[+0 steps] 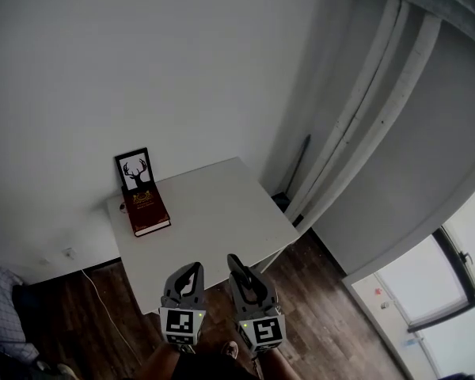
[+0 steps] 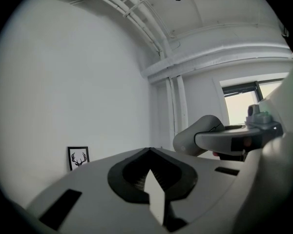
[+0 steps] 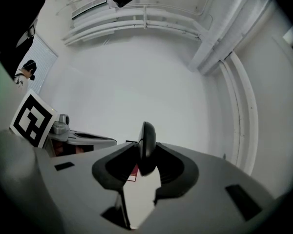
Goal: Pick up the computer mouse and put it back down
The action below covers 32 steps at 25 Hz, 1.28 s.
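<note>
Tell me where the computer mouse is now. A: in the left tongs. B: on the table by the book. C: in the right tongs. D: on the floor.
C: the right gripper view shows the dark computer mouse pinched edgewise between the right tongs.

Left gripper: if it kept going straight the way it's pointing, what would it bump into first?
Probably the white wall, passing right of the deer picture. In its own view the left gripper hides the table, so whether it would clear the tabletop is unclear.
</note>
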Motion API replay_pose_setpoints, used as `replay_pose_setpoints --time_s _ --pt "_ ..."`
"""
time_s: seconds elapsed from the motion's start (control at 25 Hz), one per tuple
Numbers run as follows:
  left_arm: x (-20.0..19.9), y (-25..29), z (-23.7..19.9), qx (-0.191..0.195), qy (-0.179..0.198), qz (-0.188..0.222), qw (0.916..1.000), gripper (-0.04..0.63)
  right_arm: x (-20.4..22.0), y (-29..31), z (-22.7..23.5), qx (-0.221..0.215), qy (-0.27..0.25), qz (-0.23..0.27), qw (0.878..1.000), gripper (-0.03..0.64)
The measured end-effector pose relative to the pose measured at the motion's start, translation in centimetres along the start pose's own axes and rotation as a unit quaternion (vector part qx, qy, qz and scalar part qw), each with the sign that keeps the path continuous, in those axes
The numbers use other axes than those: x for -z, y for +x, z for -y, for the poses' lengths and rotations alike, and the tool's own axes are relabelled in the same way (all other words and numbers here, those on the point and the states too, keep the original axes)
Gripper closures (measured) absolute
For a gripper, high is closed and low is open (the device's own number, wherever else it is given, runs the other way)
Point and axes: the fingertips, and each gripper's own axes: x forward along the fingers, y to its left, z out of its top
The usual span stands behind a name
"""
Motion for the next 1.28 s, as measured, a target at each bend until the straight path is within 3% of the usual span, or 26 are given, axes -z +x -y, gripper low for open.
replay_pose_setpoints --time_s 0.36,0.56,1.0,1.28 --pt "0.2 0.9 3.9 0.017 -0.003 -0.002 0.9999 0.595 0.5 -1.8 2.6 -0.010 0.010 0.008 1.000 0.485" --pt "0.9 1.7 6.6 0.024 -0.003 -0.010 0.9997 0.595 -0.2 -3.4 5.3 0.004 0.011 0.017 1.000 0.485" --pt "1.9 3.5 13.7 0.040 0.001 -0.019 0.9990 0.594 2.4 -8.5 11.9 0.029 0.019 0.007 0.999 0.485" --pt "3.2 5.3 15.2 0.055 0.013 -0.039 0.9977 0.595 3.8 -8.7 14.1 0.043 0.034 -0.008 0.998 0.485"
